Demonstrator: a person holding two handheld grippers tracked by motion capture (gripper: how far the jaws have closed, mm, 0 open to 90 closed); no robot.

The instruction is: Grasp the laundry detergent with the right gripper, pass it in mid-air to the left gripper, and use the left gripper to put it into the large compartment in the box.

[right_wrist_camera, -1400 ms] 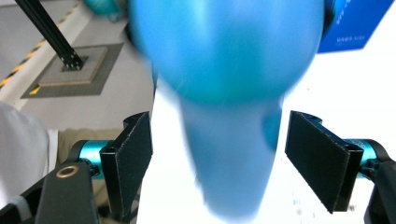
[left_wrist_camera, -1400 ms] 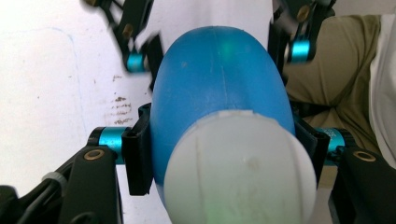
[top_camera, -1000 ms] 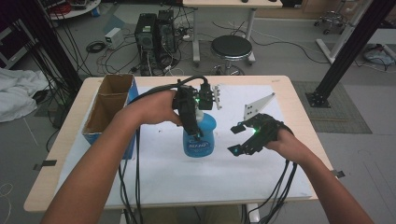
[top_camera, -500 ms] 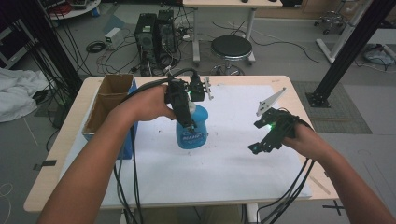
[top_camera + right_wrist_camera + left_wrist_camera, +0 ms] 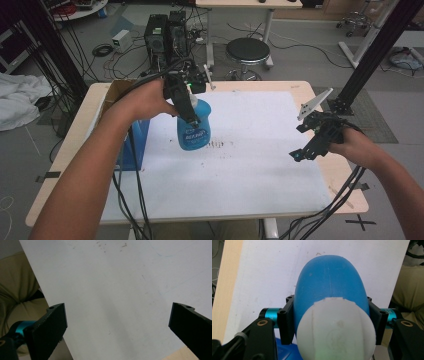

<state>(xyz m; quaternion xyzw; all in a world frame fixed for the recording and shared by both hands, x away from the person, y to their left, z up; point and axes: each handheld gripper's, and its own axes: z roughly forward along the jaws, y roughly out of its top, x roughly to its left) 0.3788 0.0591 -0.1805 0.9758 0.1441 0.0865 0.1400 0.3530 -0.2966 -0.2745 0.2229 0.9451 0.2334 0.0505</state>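
**Blue spray bottle being carried in the left gripper above the white sheet**

The blue spray bottle [image 5: 194, 125] is hanging in the high view from the left gripper [image 5: 186, 102], which is clamping it just under the cap, probably so the body dangles clear of the white sheet [image 5: 260, 165] covering the table [image 5: 345, 200]. A cardboard box [image 5: 116, 92] is sitting at the table's left edge, beside the carrying arm. The right gripper [image 5: 306, 145] is hovering well apart, over the sheet's right side.

In the left gripper view, the jaws are pressing on both flanks of the bottle [image 5: 329, 290], with its white cap [image 5: 335, 327] nearest the camera.

In the right gripper view, the jaws are standing wide with nothing between them, having just been opening; the sheet [image 5: 120, 290] is lying below, so this hand is likely keeping out of the way.
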